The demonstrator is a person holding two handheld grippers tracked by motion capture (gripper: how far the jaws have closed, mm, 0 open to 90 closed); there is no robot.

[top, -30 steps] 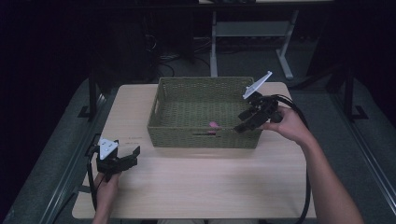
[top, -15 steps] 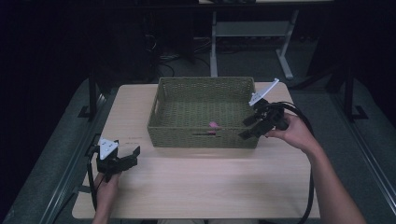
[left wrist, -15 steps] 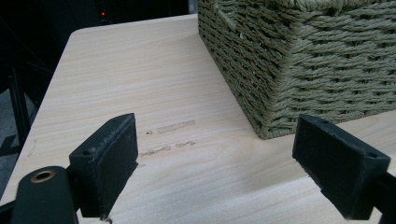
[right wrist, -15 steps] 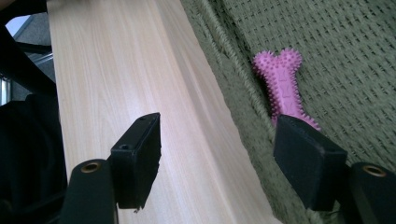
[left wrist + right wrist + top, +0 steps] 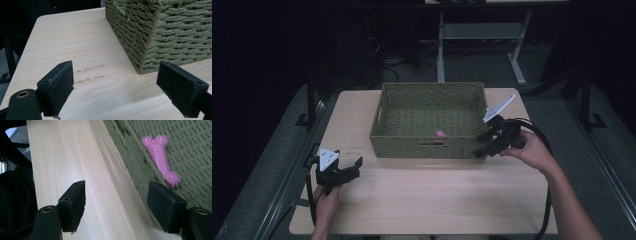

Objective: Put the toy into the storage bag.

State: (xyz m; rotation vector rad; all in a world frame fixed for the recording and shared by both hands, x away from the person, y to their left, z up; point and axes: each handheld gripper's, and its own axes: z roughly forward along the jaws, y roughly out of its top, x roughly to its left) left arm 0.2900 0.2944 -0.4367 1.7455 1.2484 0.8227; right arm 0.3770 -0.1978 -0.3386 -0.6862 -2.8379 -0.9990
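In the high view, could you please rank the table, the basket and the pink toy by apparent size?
1. Table, clearly largest.
2. Basket, standing on it.
3. Pink toy, a small spot inside the basket.

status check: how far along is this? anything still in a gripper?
Looks done: the pink toy lies on the floor of the basket. In hand: nothing; the right gripper, jaws open and empty, sits by the basket's near right corner, and the left gripper is open and empty over the table. Left: no other loose items show on the table, so probably nothing.
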